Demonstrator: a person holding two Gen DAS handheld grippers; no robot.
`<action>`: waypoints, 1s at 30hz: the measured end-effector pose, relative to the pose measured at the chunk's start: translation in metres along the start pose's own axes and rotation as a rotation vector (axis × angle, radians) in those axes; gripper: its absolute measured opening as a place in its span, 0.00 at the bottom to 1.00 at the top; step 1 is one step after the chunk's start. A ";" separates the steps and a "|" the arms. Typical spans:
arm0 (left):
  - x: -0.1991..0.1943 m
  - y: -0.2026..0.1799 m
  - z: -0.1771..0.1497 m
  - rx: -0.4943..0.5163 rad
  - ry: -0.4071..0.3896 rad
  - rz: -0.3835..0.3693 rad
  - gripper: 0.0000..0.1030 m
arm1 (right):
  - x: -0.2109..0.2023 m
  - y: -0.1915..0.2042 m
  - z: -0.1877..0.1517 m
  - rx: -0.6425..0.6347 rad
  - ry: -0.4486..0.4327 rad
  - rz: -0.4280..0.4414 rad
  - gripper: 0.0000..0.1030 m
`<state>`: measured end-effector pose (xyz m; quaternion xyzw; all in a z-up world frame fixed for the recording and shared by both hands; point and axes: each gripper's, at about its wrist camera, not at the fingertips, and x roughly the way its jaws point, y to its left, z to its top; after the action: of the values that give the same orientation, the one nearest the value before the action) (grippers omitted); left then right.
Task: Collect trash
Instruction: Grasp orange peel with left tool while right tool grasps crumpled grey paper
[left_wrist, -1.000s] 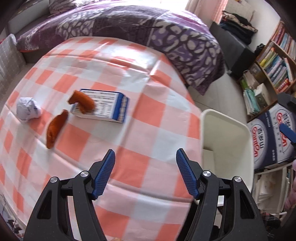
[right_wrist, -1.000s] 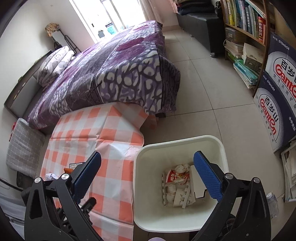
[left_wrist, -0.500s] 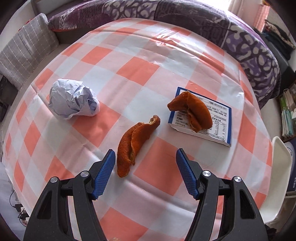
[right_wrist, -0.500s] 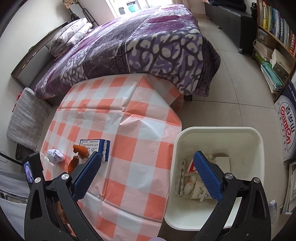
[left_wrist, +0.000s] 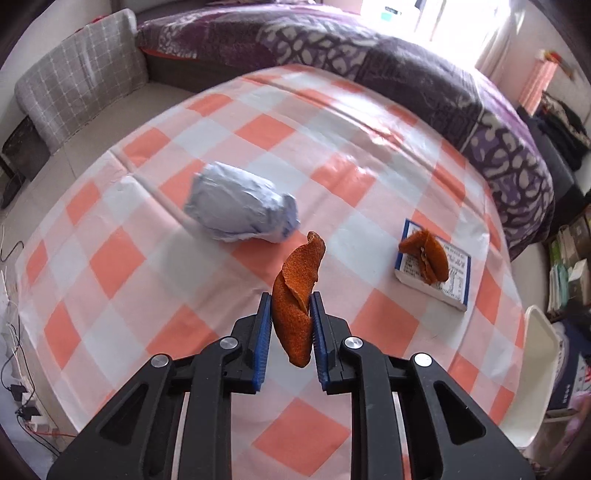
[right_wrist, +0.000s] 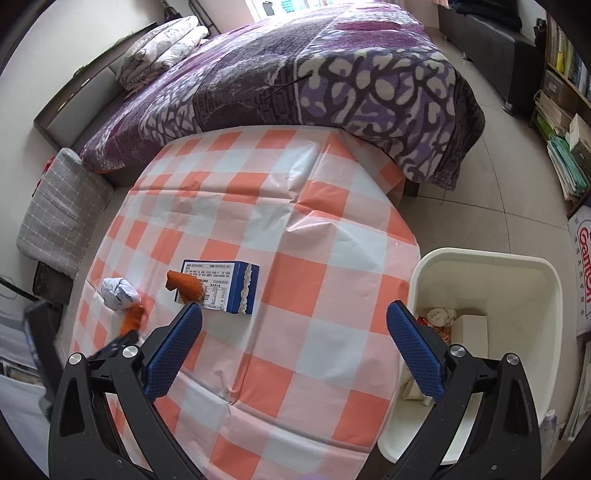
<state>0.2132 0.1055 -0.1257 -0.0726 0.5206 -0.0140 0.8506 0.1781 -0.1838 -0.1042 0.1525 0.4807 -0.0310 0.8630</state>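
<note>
Presently, my left gripper (left_wrist: 291, 321) is clamped on a long strip of orange peel (left_wrist: 297, 295), both blue pads pressed against its sides, the strip standing upright between them with its upper end curling clear of the fingertips. I judge it lifted off the checked tablecloth (left_wrist: 147, 206), though contact at its lower end cannot be confirmed. My right gripper (right_wrist: 293, 349) stands wide apart and empty above the table's near edge, with the white bin (right_wrist: 546, 280) just beside it on the floor.

Remaining on the cloth: a crumpled paper ball (left_wrist: 242, 212) just beyond the held strip, and a second peel piece (left_wrist: 424, 254) resting on a blue-and-white box (left_wrist: 452, 275) further right. The bin already holds some wrappers and paper.

Step in hand: pick-up of one peel, secured. Next move, in my judgement, calls for carrying it across the table over the bin's rim before parting the pads; the peel is light and curled, so it may cling to a pad.
</note>
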 end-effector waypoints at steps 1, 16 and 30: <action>-0.016 0.013 0.002 -0.034 -0.028 -0.006 0.20 | 0.005 0.011 -0.002 -0.055 -0.005 -0.004 0.93; -0.119 0.125 0.033 -0.372 -0.302 0.046 0.20 | 0.128 0.255 0.008 -0.702 0.089 0.308 0.93; -0.094 0.119 0.048 -0.345 -0.349 0.097 0.20 | 0.121 0.252 0.017 -0.636 0.003 0.388 0.41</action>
<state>0.2067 0.2380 -0.0374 -0.1930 0.3633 0.1288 0.9023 0.3075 0.0622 -0.1384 -0.0349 0.4296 0.2843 0.8564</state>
